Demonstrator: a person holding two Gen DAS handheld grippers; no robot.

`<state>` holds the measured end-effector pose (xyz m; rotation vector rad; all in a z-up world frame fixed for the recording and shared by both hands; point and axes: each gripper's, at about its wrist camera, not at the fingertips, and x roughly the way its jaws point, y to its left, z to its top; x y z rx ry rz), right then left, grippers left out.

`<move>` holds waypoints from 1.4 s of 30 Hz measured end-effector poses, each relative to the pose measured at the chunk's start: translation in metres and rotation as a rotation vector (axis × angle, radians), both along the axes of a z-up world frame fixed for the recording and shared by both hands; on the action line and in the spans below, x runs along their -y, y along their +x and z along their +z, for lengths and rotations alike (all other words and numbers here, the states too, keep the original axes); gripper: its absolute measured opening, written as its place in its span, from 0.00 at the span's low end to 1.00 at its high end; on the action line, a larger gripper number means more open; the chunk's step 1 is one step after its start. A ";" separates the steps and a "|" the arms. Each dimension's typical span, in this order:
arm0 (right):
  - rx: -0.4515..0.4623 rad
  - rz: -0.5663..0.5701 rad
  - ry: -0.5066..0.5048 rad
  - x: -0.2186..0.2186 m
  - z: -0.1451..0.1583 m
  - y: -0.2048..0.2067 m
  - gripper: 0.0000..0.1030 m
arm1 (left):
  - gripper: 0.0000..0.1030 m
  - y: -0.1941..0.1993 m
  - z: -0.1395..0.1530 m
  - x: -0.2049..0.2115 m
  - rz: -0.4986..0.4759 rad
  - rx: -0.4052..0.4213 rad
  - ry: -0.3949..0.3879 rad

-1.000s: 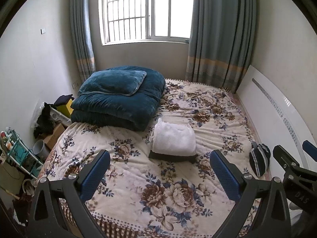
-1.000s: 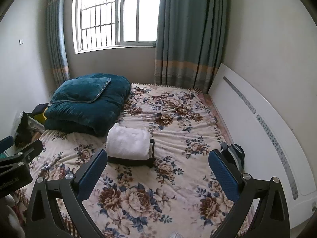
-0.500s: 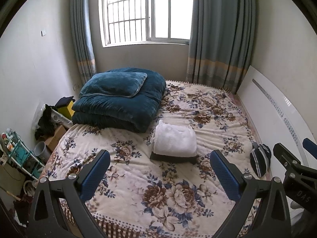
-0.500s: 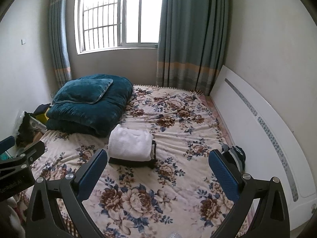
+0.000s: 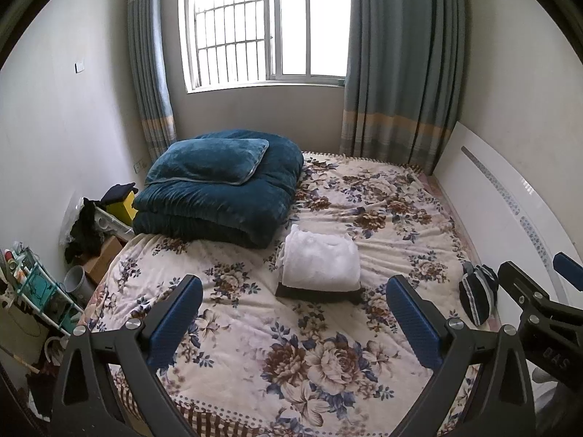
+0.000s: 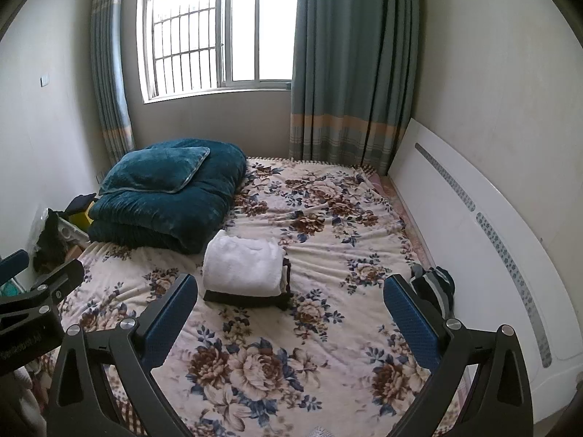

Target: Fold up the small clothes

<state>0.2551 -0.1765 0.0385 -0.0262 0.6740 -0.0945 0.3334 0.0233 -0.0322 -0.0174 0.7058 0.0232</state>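
Teal velvet bedding sits at the far left of the bed: a folded quilt (image 5: 218, 204) with a pillow (image 5: 211, 162) lying on top of it. Left of the bed, on the floor, there is a clutter of a cardboard box (image 5: 104, 258), a grey bucket (image 5: 76, 280) and a green rack (image 5: 40, 291).

Near the middle of the floral bedspread (image 5: 298, 357) lies the white folded garment (image 5: 320, 264), resting on a dark folded garment (image 5: 317, 295) whose edge shows beneath it; the pair sits just beside the near right corner of the quilt. Since a second ago neither garment has shifted on the bed, though both cameras have tilted slightly, so the stack now sits a little lower in the left view and the window (image 5: 266, 25) shows more fully.

Further right, a dark striped bundle (image 5: 477, 291) lies at the bed's right edge against the white headboard (image 5: 510, 211).

The left tool (image 5: 291, 313) hangs above the near end of the bed with its blue pads spread wide and nothing between them, as before. The right tool (image 6: 291, 313) is likewise wide apart and empty, its stance unchanged from the earlier frames. Each tool's frame shows at the edge of the other's view.
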 end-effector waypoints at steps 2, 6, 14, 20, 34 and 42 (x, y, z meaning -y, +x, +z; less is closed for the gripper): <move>0.002 0.000 0.001 0.000 0.000 0.000 1.00 | 1.00 0.000 -0.001 0.000 0.001 -0.001 0.004; 0.004 0.001 0.003 0.000 0.000 0.000 1.00 | 1.00 0.001 0.001 0.001 -0.001 0.001 0.004; -0.009 0.004 0.021 -0.009 0.004 0.008 1.00 | 1.00 0.002 0.005 0.002 0.000 0.004 0.007; -0.014 -0.008 0.037 -0.021 0.005 0.006 1.00 | 1.00 0.001 0.005 0.003 0.002 0.006 0.006; -0.003 -0.029 0.045 -0.018 0.003 -0.007 1.00 | 1.00 -0.002 0.020 0.000 0.013 0.024 0.013; -0.001 -0.036 0.048 -0.015 0.002 -0.010 1.00 | 1.00 -0.004 0.020 0.001 0.019 0.026 0.016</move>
